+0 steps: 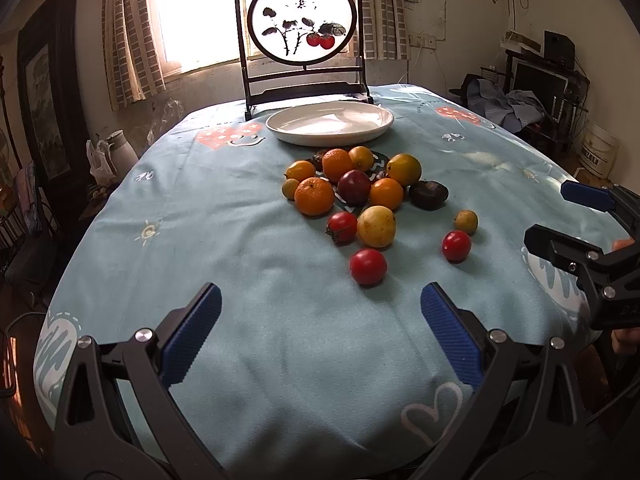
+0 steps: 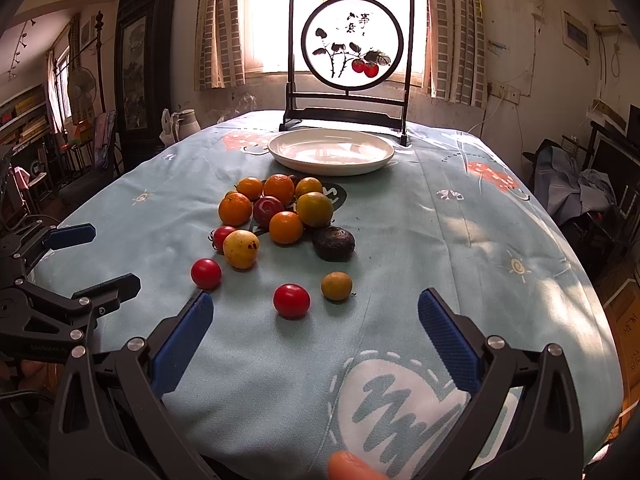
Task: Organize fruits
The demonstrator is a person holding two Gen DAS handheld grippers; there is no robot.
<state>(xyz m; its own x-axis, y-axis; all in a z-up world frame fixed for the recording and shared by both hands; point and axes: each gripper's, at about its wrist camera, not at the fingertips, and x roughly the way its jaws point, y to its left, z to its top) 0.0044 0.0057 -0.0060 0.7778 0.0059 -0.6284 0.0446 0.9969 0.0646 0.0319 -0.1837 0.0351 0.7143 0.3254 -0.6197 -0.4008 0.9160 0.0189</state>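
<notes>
A pile of fruit (image 1: 354, 186) lies mid-table: several oranges, a purple plum (image 1: 354, 187), a yellow pear (image 1: 376, 227), a dark brown fruit (image 1: 428, 195), red tomatoes (image 1: 368, 266) and a small green-yellow fruit (image 1: 466, 221). The pile also shows in the right wrist view (image 2: 280, 216). An empty white plate (image 1: 330, 122) (image 2: 331, 151) stands behind it. My left gripper (image 1: 320, 332) is open and empty, near the front edge. My right gripper (image 2: 316, 332) is open and empty, just short of a tomato (image 2: 291, 300); it also shows at the right of the left wrist view (image 1: 560, 216).
A framed round persimmon painting (image 1: 302, 20) on a dark stand sits behind the plate at the table's far edge. The table wears a light blue patterned cloth (image 1: 240, 260). A white jug (image 1: 116, 152) stands off the table at left; clutter fills the room's right side.
</notes>
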